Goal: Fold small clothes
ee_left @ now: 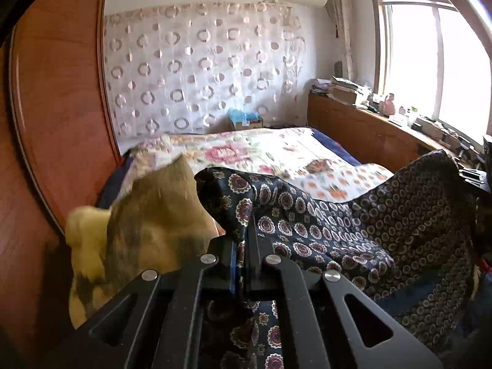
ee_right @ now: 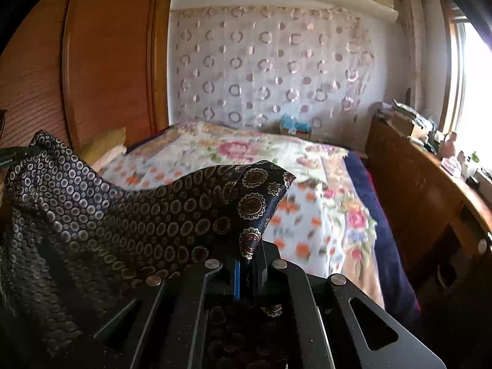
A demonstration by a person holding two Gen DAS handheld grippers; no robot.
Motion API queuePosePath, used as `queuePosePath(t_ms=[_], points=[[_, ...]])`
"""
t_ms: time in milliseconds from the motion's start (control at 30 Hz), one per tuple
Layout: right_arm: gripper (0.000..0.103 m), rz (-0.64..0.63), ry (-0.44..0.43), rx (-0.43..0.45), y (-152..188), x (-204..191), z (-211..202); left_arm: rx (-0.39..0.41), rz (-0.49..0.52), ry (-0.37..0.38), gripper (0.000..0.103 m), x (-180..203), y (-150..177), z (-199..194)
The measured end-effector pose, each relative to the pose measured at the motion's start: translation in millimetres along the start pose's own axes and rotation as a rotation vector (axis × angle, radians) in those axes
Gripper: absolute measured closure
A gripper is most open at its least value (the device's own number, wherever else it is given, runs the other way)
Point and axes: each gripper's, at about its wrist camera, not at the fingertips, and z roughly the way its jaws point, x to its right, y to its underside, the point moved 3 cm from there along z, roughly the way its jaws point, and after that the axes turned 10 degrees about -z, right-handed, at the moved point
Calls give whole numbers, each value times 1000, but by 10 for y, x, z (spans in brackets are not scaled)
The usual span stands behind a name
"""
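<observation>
A dark navy silk cloth with round medallion patterns [ee_left: 353, 215] hangs stretched between my two grippers above the bed. My left gripper [ee_left: 243, 246] is shut on one corner of it. My right gripper [ee_right: 250, 255] is shut on the opposite corner, and the cloth [ee_right: 138, 209] sags away to the left toward the other gripper. The right gripper's body shows at the right edge of the left wrist view [ee_left: 476, 178]. A yellow-brown garment [ee_left: 147, 215] lies blurred to the left of the left gripper.
A bed with a floral quilt [ee_right: 307, 190] lies ahead and below. A wooden wardrobe [ee_left: 61, 92] stands on the left. A wooden sideboard [ee_right: 424, 184] with clutter runs under the window on the right. A patterned curtain [ee_right: 270, 67] covers the far wall.
</observation>
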Motion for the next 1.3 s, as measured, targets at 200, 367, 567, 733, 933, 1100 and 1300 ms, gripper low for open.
queuePosePath(t_ms=[200, 367, 567, 733, 933, 1100, 1300], points=[[99, 18, 15, -29, -288, 212, 592, -24, 16, -61, 99, -151, -382, 623], [99, 15, 23, -74, -414, 289, 1091, -58, 8, -79, 99, -228, -531, 1037], [98, 30, -12, -147, -537, 365, 1529, -140, 5, -82, 98, -288, -513, 1462], [85, 20, -15, -234, -476, 352, 1810, -207, -29, -94, 91, -376, -430, 1630], [55, 51, -2, -249, -513, 458, 1743, -178, -30, -74, 54, -381, -390, 1299], [51, 90, -3, -206, -486, 430, 1400, -155, -63, -67, 42, -410, -260, 1032], [51, 122, -23, -215, -273, 305, 1147, -180, -71, -53, 38, -398, 63, 870]])
